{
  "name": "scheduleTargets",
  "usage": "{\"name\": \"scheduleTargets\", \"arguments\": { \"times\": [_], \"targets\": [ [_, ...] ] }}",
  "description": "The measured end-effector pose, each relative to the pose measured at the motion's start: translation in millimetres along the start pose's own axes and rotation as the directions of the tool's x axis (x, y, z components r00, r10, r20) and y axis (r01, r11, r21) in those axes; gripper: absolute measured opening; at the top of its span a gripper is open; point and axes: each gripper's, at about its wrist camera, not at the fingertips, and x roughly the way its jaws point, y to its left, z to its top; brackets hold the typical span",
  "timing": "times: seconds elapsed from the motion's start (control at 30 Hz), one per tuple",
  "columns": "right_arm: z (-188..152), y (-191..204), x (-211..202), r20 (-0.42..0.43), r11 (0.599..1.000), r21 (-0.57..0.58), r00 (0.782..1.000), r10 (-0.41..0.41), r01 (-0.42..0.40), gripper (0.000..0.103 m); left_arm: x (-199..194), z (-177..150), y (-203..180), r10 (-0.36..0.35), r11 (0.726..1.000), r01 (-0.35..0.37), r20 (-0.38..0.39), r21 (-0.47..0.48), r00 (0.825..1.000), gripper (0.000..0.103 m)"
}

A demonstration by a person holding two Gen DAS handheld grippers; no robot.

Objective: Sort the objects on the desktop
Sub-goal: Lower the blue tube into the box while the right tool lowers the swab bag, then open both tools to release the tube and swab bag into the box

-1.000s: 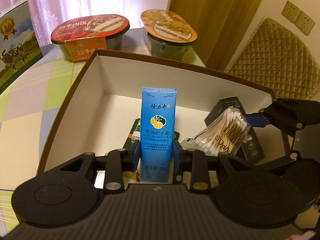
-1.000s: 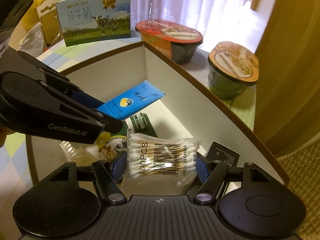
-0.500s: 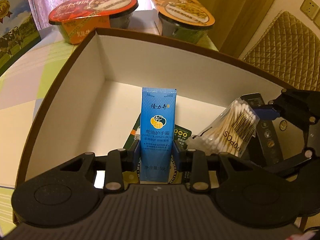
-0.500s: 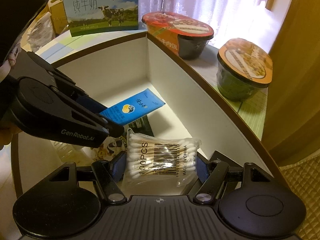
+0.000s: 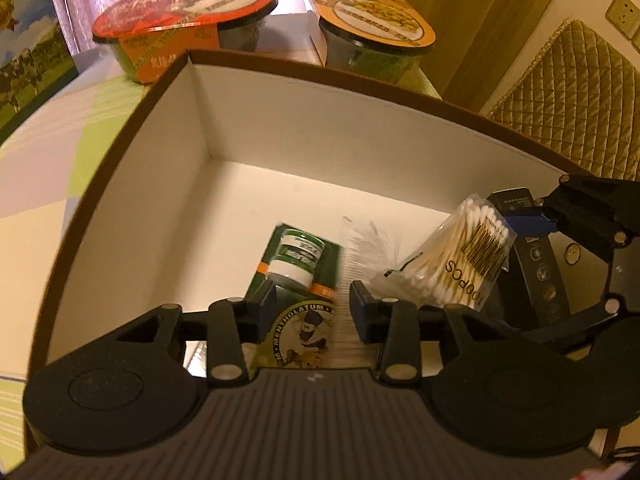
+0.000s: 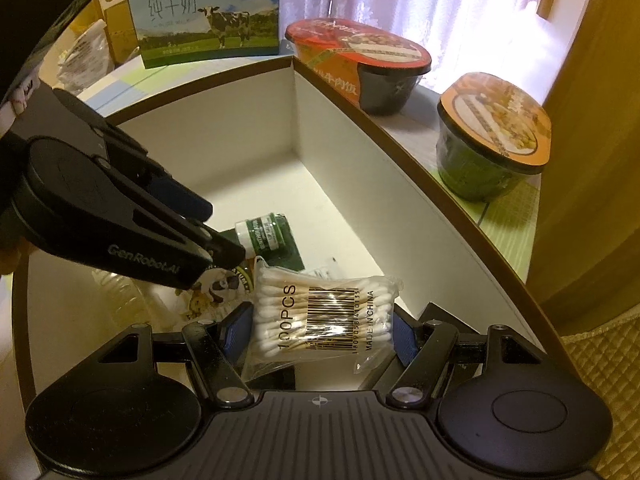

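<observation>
Hanging inside the box (image 6: pixel 352 184), the right claw (image 6: pixel 320 334) clenches the cotton swab bag (image 6: pixel 320 312) by its slack plastic; a loose pinch could let it slide crooked onto the ointment card (image 5: pixel 298 264). The left claw (image 5: pixel 312 312), jaws just parting, holds nothing and crowds that same corner, risking a knock.

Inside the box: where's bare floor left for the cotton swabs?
Free: box floor in the far corner, ahead of the Mentholatum card. Crowded: near side, with that card, a black carton and a clear wrapper. Right claw grips the cotton swab pack.
</observation>
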Motion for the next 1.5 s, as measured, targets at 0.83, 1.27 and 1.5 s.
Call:
{"name": "scheduleTargets", "arguments": {
  "times": [0.83,1.27,1.5],
  "targets": [
    [-26,28,-49,0.05,0.999,-0.042,0.999,-0.001,0.003,0.101,-46,-21,0,0.008,0.994,-0.012,0.03,0.108,1.0,0.069],
    [-49,35,-89,0.087,0.969,0.236,0.991,-0.1,0.077,0.101,-89,-41,-17,0.026,0.985,-0.044,0.109,0.164,0.994,0.083],
    [-59,42,-107,0.106,0.941,0.324,0.985,-0.139,0.098,0.101,-109,-52,-24,0.052,0.983,-0.077,0.149,0.166,0.987,0.085]
  ]
}}
